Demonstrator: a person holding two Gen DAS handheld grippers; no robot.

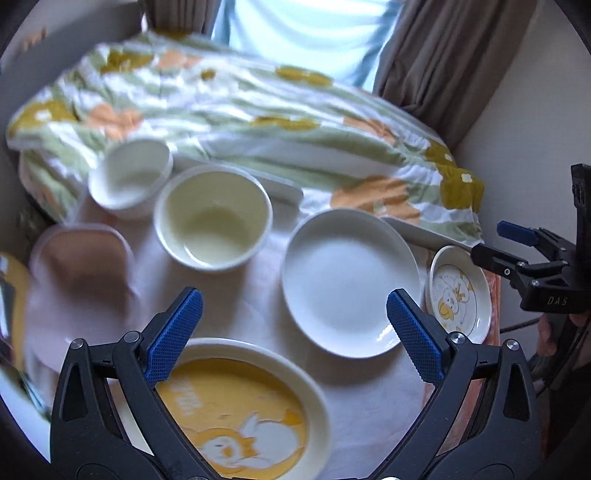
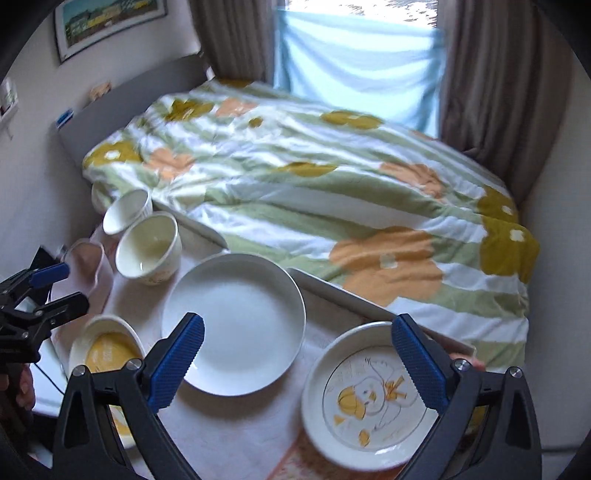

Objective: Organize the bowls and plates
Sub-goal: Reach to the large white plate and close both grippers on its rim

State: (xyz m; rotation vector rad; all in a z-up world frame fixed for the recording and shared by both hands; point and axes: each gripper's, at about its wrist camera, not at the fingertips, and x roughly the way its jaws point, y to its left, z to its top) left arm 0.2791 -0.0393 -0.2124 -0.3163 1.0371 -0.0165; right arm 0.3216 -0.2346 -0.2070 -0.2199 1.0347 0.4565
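The plain white plate point(image 1: 349, 282) lies mid-table as the landmark. The left gripper point(image 1: 293, 332) hovers with jaws spread wide and empty, above the yellow duck bowl point(image 1: 240, 410) that sits nearer than the plate. The right gripper point(image 2: 297, 363), equally wide and empty, hangs over the table with the small duck plate point(image 2: 369, 400), right of the white plate, under its right finger. Two cream bowls point(image 1: 212, 218) stand beyond the plate to its left.

**A:** anyone spot readable text in these? All I get is "DAS" in pale letters on the black body of the right gripper point(image 1: 517, 242), seen from the left wrist view.

**B:** same here. The yellow plate point(image 1: 236, 410) with the bird has pale lettering near its upper left, too blurry to read. The wall picture point(image 2: 107, 22) shows no legible words either.
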